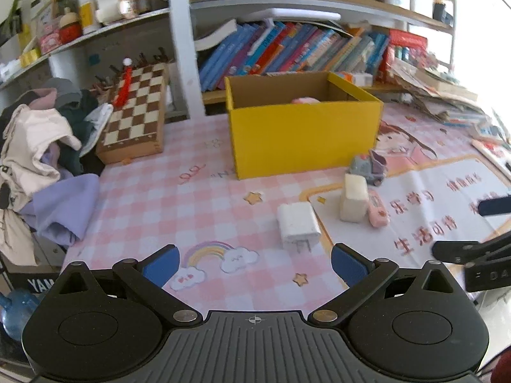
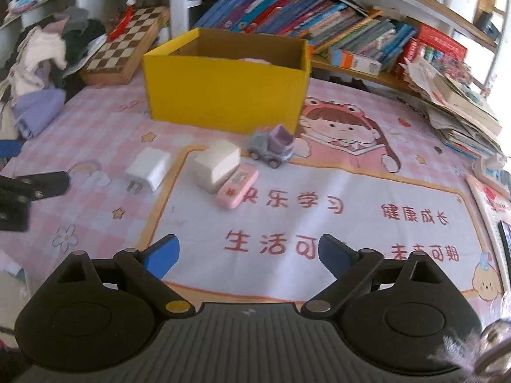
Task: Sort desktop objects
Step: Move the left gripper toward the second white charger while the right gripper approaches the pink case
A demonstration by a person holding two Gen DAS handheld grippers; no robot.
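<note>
A yellow cardboard box (image 1: 303, 137) (image 2: 226, 95) stands open-topped on the pink checked desk mat, with something pink (image 1: 305, 100) inside. In front of it lie a white charger plug (image 1: 298, 225) (image 2: 148, 169), a cream block (image 1: 353, 198) (image 2: 217, 164), a flat pink case (image 1: 378, 214) (image 2: 236, 190) and a grey and purple toy truck (image 1: 369, 166) (image 2: 273, 146). My left gripper (image 1: 255, 258) is open and empty, the plug just beyond its fingers. My right gripper (image 2: 249, 249) is open and empty too, short of the pink case.
A chessboard box (image 1: 135, 115) and a heap of clothes (image 1: 41, 159) sit at the left. Books (image 1: 287, 51) fill the shelf behind the box. Stacked papers (image 2: 460, 111) pile up at the right. The other gripper's black finger shows at each view's edge (image 1: 460, 252) (image 2: 41, 185).
</note>
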